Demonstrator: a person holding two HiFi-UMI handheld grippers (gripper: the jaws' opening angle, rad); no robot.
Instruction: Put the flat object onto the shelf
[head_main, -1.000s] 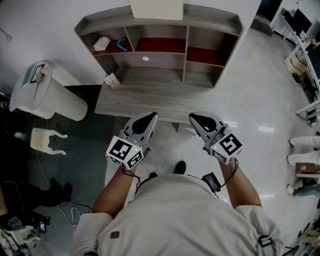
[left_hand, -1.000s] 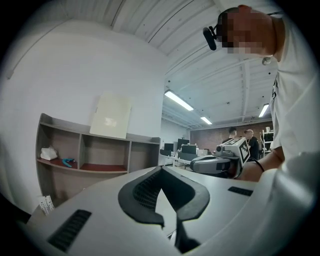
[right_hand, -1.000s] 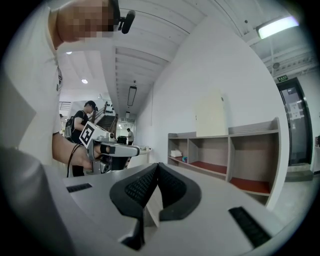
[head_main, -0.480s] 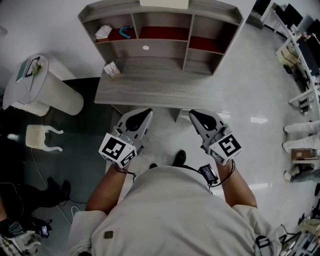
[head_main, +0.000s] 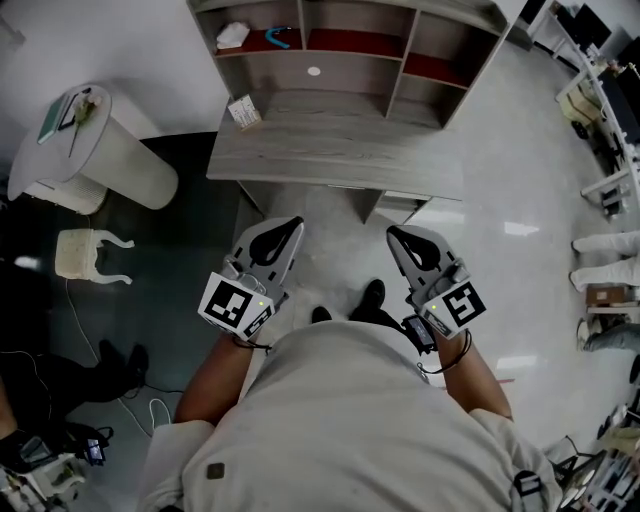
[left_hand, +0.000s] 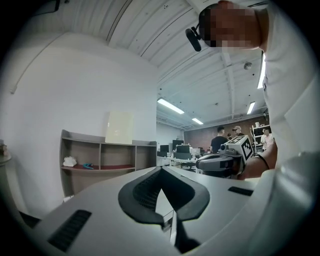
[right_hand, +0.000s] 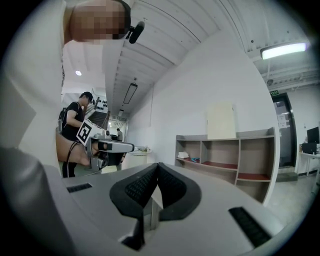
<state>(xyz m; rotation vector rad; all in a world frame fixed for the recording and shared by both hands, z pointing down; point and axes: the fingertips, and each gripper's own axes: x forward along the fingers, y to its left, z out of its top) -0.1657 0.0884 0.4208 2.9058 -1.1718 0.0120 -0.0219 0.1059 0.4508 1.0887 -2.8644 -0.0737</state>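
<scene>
head view: the person holds the left gripper (head_main: 291, 226) and the right gripper (head_main: 396, 233) side by side above the floor, short of the near edge of the grey wooden desk top (head_main: 340, 150). both point towards the shelf unit (head_main: 397, 85) at the desk's far edge. a white crumpled thing (head_main: 232, 35) and a blue curved thing (head_main: 280, 38) lie in its left compartment. a small card (head_main: 243, 110) stands near the desk's left edge. a white bin (head_main: 95, 150) stands left of the desk. the top of the shelf unit is cut off here.

left gripper view: the left gripper (left_hand: 161, 172) has its black pads pressed together at the tip, with nothing between them. a flat cream panel (left_hand: 119, 127) stands upright on top of the shelf unit (left_hand: 101, 156), against the wall. the right gripper (left_hand: 220, 162) shows at the right, with people (left_hand: 219, 137) far behind it.

right gripper view: the right gripper (right_hand: 158, 167) also has its pads closed tip to tip on nothing. the flat cream panel (right_hand: 221, 121) stands on top of the shelf unit (right_hand: 237, 159), above its middle. the left gripper (right_hand: 116, 146) shows at the left.
</scene>
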